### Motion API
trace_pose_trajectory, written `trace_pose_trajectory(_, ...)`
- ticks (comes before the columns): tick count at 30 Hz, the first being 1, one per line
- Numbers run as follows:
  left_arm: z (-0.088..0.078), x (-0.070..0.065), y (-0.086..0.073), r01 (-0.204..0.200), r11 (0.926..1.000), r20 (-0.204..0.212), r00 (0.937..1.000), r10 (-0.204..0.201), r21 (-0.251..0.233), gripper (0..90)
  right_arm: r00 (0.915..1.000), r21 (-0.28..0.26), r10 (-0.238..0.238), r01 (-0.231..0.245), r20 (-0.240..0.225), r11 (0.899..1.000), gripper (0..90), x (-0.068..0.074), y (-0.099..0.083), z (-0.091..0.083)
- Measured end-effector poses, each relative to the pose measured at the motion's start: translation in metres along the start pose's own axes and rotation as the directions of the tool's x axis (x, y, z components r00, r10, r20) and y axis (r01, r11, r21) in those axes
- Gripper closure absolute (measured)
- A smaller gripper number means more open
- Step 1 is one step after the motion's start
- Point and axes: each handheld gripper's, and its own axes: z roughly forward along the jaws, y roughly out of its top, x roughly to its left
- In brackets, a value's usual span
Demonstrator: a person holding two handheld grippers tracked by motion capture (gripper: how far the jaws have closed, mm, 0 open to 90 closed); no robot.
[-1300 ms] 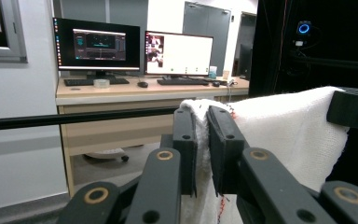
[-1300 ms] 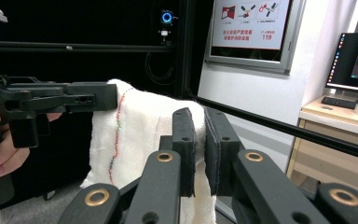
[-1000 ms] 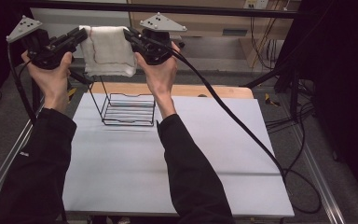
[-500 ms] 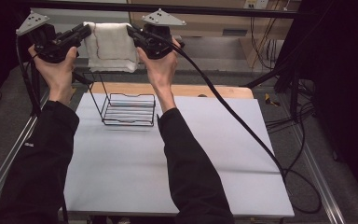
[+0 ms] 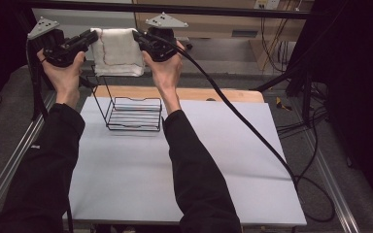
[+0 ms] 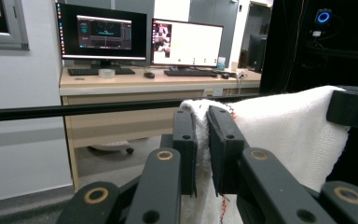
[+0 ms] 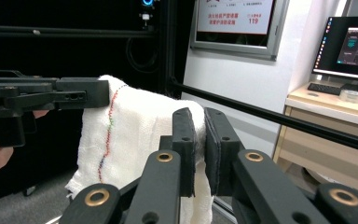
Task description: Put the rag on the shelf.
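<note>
High view: white towel (image 5: 118,52) hangs in the air at about 11 o'clock of the frame, stretched between the two grippers, above and behind the wire rack (image 5: 133,112). Towel well clear of the table (image 5: 184,179).

Left gripper (image 5: 88,39) at 10 o'clock, pinching the towel's left upper corner. Left gripper view: jaws drawn narrow, cloth (image 6: 289,130) squeezed between the pads, the rest spreading toward 3 o'clock to the other gripper's black jaw at the frame edge.

Right gripper (image 5: 138,40) at 12 o'clock, pinching the right upper corner. Right gripper view: jaws narrow, a fold of towel (image 7: 135,135) caught between them; a coloured stitched line runs down the cloth; the left gripper's jaw (image 7: 81,95) grips the far corner at 9 o'clock.

Rack: black wire, upright on the table's far left part, at 7 o'clock below the towel. Wooden board (image 5: 213,94) along the table's far edge, behind the rack
</note>
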Motion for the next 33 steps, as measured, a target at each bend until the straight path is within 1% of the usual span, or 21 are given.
trace_pose_trajectory(3,0.003,0.000,-0.003,-0.001,1.0000,0.003,1.0000,0.001,0.008,81.6,1.0000,0.007,-0.007,0.007,0.003,1.000,83.6,-0.001,-0.003,0.001)
trace_pose_trajectory(5,0.003,0.000,-0.006,-0.007,0.9999,0.006,1.0000,0.007,0.011,81.5,0.9998,0.027,-0.018,0.017,0.011,0.999,83.6,-0.001,-0.007,0.000)
trace_pose_trajectory(8,0.004,0.000,-0.010,-0.004,0.9998,0.011,0.9999,0.004,0.019,81.6,0.9999,0.030,-0.007,0.007,0.009,1.000,83.6,-0.002,-0.009,0.000)
trace_pose_trajectory(10,0.003,-0.001,-0.014,-0.003,0.9997,0.014,0.9999,0.003,0.024,81.5,0.9998,0.044,-0.016,0.016,0.008,0.999,83.6,-0.001,-0.013,-0.001)
trace_pose_trajectory(13,0.004,-0.002,-0.019,-0.014,0.9991,0.017,0.9998,0.013,0.041,81.5,0.9999,0.051,-0.012,0.012,0.007,0.999,83.6,-0.001,-0.016,-0.003)
trace_pose_trajectory(15,0.004,-0.002,-0.023,-0.008,0.9989,0.014,0.9999,0.007,0.046,81.5,0.9997,0.060,-0.022,0.021,0.012,0.998,83.6,0.000,-0.018,-0.003)
trace_pose_trajectory(18,0.001,-0.001,-0.028,-0.001,0.9988,0.017,0.9999,0.000,0.049,81.5,0.9993,0.073,-0.037,0.036,0.007,0.997,83.6,0.004,-0.022,-0.004)
trace_pose_trajectory(19,0.000,0.000,-0.030,0.002,0.9988,0.021,0.9998,-0.003,0.049,81.5,0.9993,0.073,-0.037,0.036,0.007,0.997,83.6,0.004,-0.022,-0.004)
trace_pose_trajectory(20,-0.001,0.000,-0.031,0.003,0.9986,0.026,0.9997,-0.004,0.053,81.5,0.9996,0.077,-0.027,0.027,-0.001,0.997,83.6,0.005,-0.024,-0.005)
trace_pose_trajectory(22,-0.003,0.000,-0.033,-0.004,0.9984,0.030,0.9995,0.002,0.057,81.5,0.9998,0.080,-0.022,0.022,-0.001,0.997,83.6,0.005,-0.026,-0.005)
trace_pose_trajectory(24,-0.004,-0.001,-0.034,-0.011,0.9981,0.028,0.9995,0.010,0.060,81.5,0.9999,0.092,-0.015,0.016,-0.004,0.996,83.6,0.005,-0.032,-0.005)
trace_pose_trajectory(33,-0.010,-0.002,-0.041,-0.014,0.9979,0.037,0.9992,0.012,0.064,81.5,0.9999,0.099,-0.008,0.010,-0.015,0.995,83.6,0.006,-0.040,-0.007)
